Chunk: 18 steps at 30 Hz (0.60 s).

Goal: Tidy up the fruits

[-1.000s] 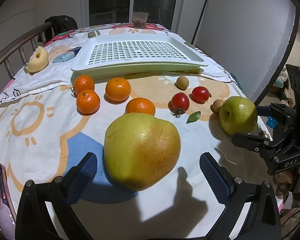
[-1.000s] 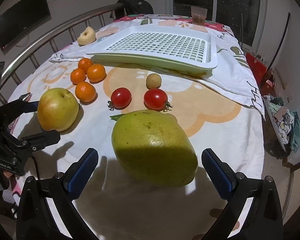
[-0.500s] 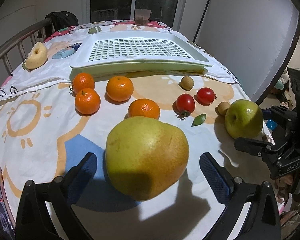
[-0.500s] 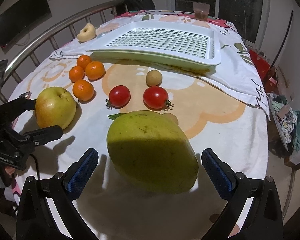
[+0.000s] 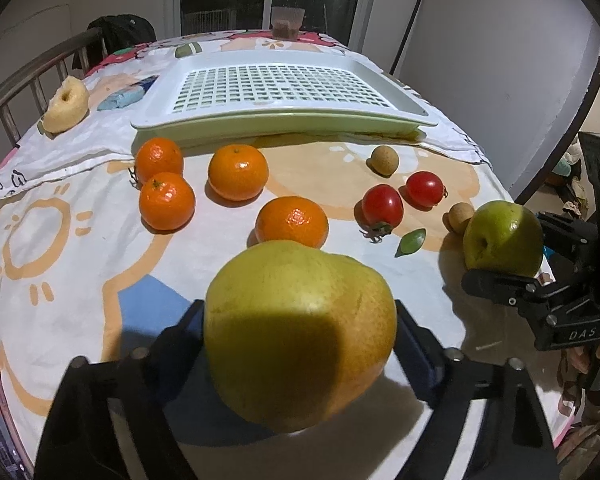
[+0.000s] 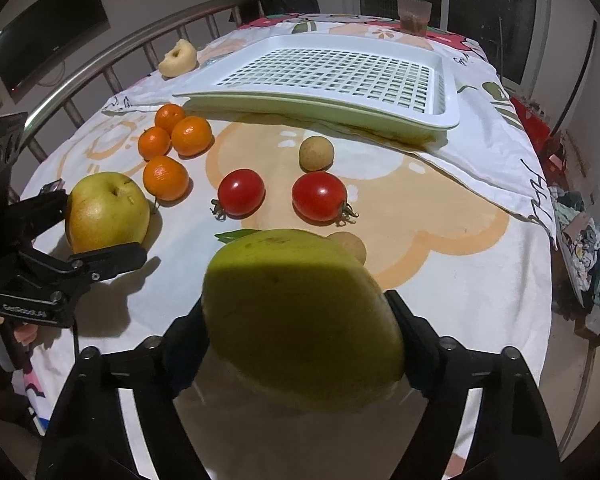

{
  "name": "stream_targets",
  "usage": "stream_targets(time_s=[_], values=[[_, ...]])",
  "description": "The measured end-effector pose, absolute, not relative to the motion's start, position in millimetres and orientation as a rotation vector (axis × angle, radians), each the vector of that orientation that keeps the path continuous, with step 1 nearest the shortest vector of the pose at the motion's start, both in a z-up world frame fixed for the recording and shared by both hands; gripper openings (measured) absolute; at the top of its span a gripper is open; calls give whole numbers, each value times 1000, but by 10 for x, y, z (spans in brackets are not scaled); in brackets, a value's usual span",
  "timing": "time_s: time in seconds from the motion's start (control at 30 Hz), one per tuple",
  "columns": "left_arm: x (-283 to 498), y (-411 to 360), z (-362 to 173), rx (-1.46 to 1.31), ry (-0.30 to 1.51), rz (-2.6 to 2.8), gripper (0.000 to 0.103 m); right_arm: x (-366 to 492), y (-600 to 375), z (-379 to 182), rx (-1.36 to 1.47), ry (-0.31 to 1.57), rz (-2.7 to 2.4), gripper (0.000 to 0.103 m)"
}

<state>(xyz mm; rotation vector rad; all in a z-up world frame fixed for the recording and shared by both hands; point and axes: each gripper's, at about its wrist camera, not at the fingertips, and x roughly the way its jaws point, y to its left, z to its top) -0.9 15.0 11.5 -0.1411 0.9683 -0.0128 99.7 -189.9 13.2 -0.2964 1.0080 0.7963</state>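
Our left gripper [image 5: 300, 344] has just closed onto the yellow pear [image 5: 300, 332], our right gripper [image 6: 300, 340] onto the green pear [image 6: 300, 324], both short of the tray [image 5: 284, 120].

Yellow-green pear [image 5: 300, 332] sat low centre in left wrist view, stem dimple hidden. Green pear [image 6: 300, 320] likewise in right wrist view. Four tangerines [image 5: 238, 178] clustered at 11 o'clock of yellow-green pear. Two red tomatoes [image 5: 382, 205] at 1 o'clock. Two small tan round fruits [image 5: 385, 159], well apart, near tomatoes. White slotted tray [image 5: 280, 92] at 12 o'clock, empty.
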Motion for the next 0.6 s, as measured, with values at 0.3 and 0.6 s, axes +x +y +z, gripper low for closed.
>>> stream_targets(time_s=[0.3,0.6], values=[[11,133,113,-141,964,-4,77,982,-1868,117,-310,980,809,77],[-87,72,161,-174,960,-47,77,886,-1824,186,-220,1000,903,76]])
